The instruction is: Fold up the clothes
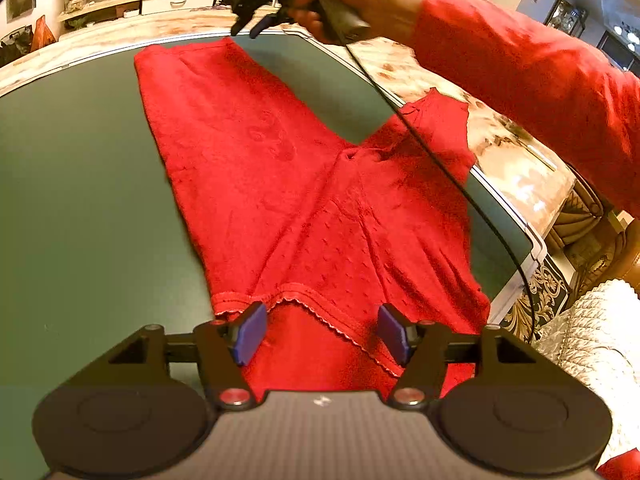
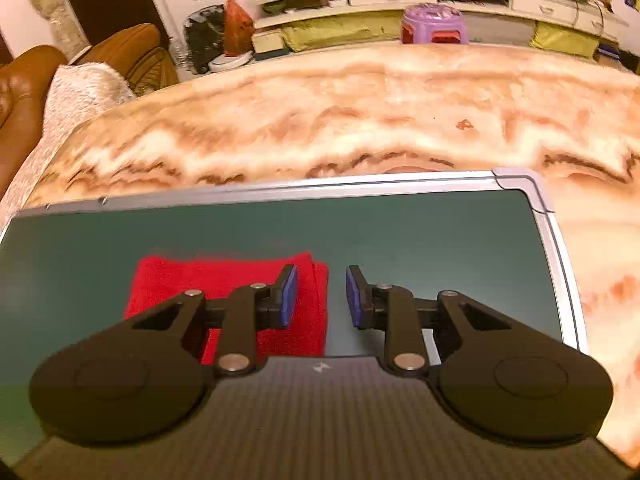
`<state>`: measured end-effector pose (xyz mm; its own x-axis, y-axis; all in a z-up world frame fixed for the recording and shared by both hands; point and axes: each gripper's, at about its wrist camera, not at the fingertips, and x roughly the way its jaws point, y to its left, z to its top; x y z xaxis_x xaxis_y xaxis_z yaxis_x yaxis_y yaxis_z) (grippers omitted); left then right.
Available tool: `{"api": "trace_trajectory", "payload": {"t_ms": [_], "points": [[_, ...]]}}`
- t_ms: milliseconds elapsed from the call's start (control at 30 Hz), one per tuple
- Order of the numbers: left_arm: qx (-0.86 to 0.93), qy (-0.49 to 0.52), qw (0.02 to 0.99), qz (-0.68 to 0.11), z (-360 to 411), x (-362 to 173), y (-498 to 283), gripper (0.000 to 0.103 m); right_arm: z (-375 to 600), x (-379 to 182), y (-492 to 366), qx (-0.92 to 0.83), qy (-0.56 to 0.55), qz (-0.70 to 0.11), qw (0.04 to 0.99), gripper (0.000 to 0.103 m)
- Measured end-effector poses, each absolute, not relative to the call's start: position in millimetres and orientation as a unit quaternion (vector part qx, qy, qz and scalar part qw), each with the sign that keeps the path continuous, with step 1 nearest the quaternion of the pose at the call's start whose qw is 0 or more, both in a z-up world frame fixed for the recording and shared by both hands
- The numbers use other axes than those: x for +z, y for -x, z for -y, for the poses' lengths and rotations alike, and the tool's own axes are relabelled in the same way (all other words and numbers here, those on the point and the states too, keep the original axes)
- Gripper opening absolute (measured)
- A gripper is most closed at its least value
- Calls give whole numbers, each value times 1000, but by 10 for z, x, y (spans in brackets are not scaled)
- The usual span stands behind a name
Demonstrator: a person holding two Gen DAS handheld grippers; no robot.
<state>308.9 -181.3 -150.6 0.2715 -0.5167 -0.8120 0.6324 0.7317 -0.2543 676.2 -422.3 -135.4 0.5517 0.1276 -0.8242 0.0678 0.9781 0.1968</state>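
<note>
A pair of red knit trousers [image 1: 280, 184] lies spread on the dark green board [image 1: 80, 180]. The waistband is near me, one leg runs straight away and the other bends right over the board's edge. My left gripper [image 1: 322, 330] is open just above the waistband, its blue pads to either side of it. My right gripper [image 1: 252, 28] is held in a hand above the far leg end, jaws apart. In the right wrist view that gripper [image 2: 322, 296] is open and empty above the cuff of the red leg [image 2: 224, 280].
The board [image 2: 440, 232] has a silver frame and lies on a marble-patterned table [image 2: 360, 120]. A black cable [image 1: 440, 160] hangs across the right trouser leg. A brown sofa [image 2: 24, 92] with a white cover stands to the left; shelves and a purple stool [image 2: 434, 24] stand behind.
</note>
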Motion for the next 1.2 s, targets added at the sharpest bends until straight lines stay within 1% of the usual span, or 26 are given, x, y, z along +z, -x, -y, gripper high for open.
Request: {"api": "trace_trajectory", "payload": {"t_ms": [33,133,200,233,367,467,567,600,633,700,767,833,900,967,1000,1033,1100,1200], "points": [[-362,-61,795,-483,1813,-1504,-3088,68,4225,-1390,-6788,17,-105,-475,874,23],[-364,-59,795,-483,1811,-1503,-3089,70,4185,-1504,-6789,25,-103,-482,870,11],[-363,-59,795,-482,1816,-1506,-3085,71,4129,-1562,-6737,20,-93,-488,867,5],[-363,-59,796,-481,1818,-1506,-3079,71,4123,-1569,-6727,19,-90,-489,867,4],[-362,-61,797,-481,1826,-1508,-3071,71,4171,-1491,-6642,-1,-92,-478,874,4],[-362,-59,797,-481,1828,-1512,-3069,71,4189,-1543,-6655,-26,-79,-484,871,4],[-362,-59,797,-480,1826,-1510,-3063,72,4245,-1567,-6674,-25,-100,-487,867,6],[-361,-60,797,-480,1826,-1508,-3062,72,4277,-1565,-6688,-23,-109,-489,865,9],[-362,-59,797,-480,1825,-1508,-3062,72,4306,-1558,-6678,-23,-115,-491,863,15],[-361,-56,797,-481,1820,-1507,-3070,72,4360,-1545,-6653,-22,-125,-495,860,24],[-362,-54,796,-482,1814,-1509,-3078,72,4365,-1531,-6572,-11,-118,-503,856,25],[-359,-51,798,-482,1792,-1498,-3093,72,4339,-1546,-6499,-2,-106,-510,854,30],[-362,-33,799,-480,1728,-1455,-3145,72,4292,-1578,-6436,5,-90,-515,853,31],[-357,-16,807,-471,1645,-1376,-3230,72,4253,-1597,-6437,7,-80,-505,859,31],[-351,-11,812,-466,1609,-1334,-3299,72,4233,-1610,-6446,8,-77,-499,863,23],[-345,-6,817,-462,1574,-1293,-3375,72,4201,-1623,-6464,9,-71,-495,866,8],[-322,-19,833,-450,1553,-1219,-3602,72,4155,-1639,-6505,6,-78,-488,869,7],[-290,-36,852,-435,1624,-1160,-4166,73,4087,-1647,-6575,0,-77,-481,873,7]]}}
